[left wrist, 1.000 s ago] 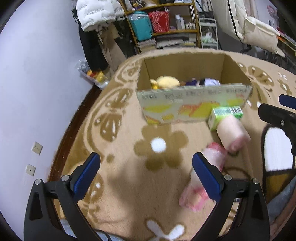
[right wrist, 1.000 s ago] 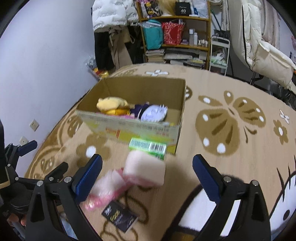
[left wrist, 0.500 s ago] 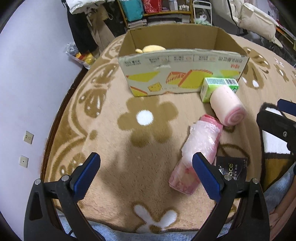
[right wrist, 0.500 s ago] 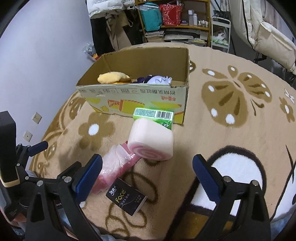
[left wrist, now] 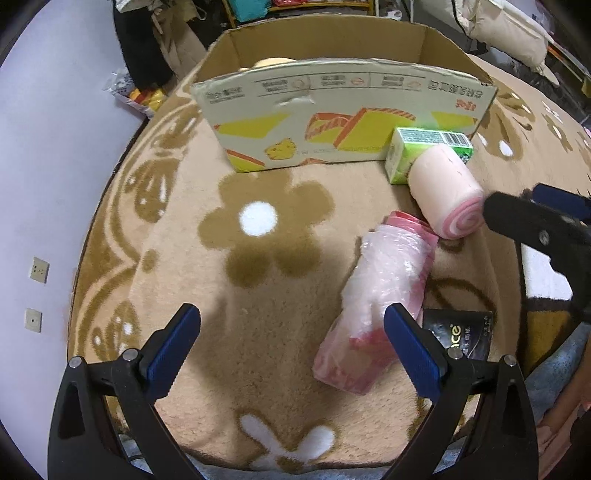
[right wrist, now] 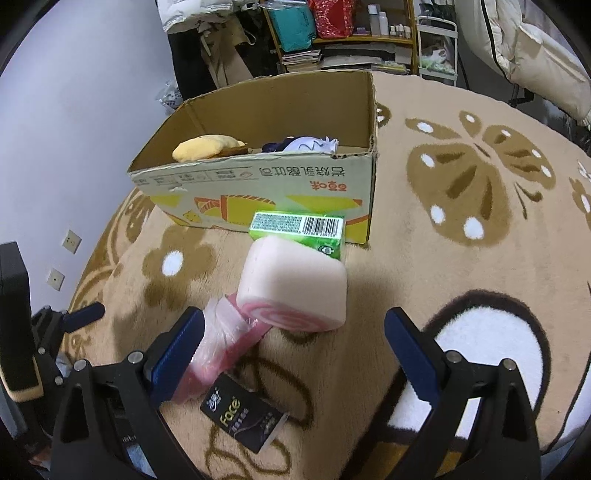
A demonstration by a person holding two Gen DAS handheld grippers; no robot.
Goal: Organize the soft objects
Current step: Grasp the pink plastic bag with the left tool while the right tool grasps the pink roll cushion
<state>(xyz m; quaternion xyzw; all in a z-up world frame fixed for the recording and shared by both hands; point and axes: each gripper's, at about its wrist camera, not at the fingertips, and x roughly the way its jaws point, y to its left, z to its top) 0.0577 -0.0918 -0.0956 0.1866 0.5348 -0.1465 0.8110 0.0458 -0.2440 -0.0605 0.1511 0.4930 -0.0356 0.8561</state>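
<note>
A pink swirl-roll cushion (right wrist: 295, 284) (left wrist: 445, 192) lies on the carpet, leaning on a green tissue pack (right wrist: 299, 229) (left wrist: 424, 151). Beside it lies a pink item in clear plastic wrap (left wrist: 376, 295) (right wrist: 221, 339), and a black tissue pack (right wrist: 243, 421) (left wrist: 458, 334). The cardboard box (left wrist: 343, 110) (right wrist: 258, 192) behind them holds a yellow plush (right wrist: 205, 147) and a white-and-navy plush (right wrist: 303, 144). My left gripper (left wrist: 291, 347) is open, its right finger over the wrapped item. My right gripper (right wrist: 295, 354) is open just short of the roll cushion, empty.
The beige patterned carpet (left wrist: 258, 258) covers the floor. A lilac wall (left wrist: 44, 184) with sockets runs along the left. Shelves (right wrist: 343, 33) with bags and books, hanging coats and a chair with a cream jacket (right wrist: 535, 55) stand beyond the box.
Both grippers have lowered and drawn nearer the items on the carpet; the box now looks closer and its inside is less visible from the left wrist. Both stay open.
</note>
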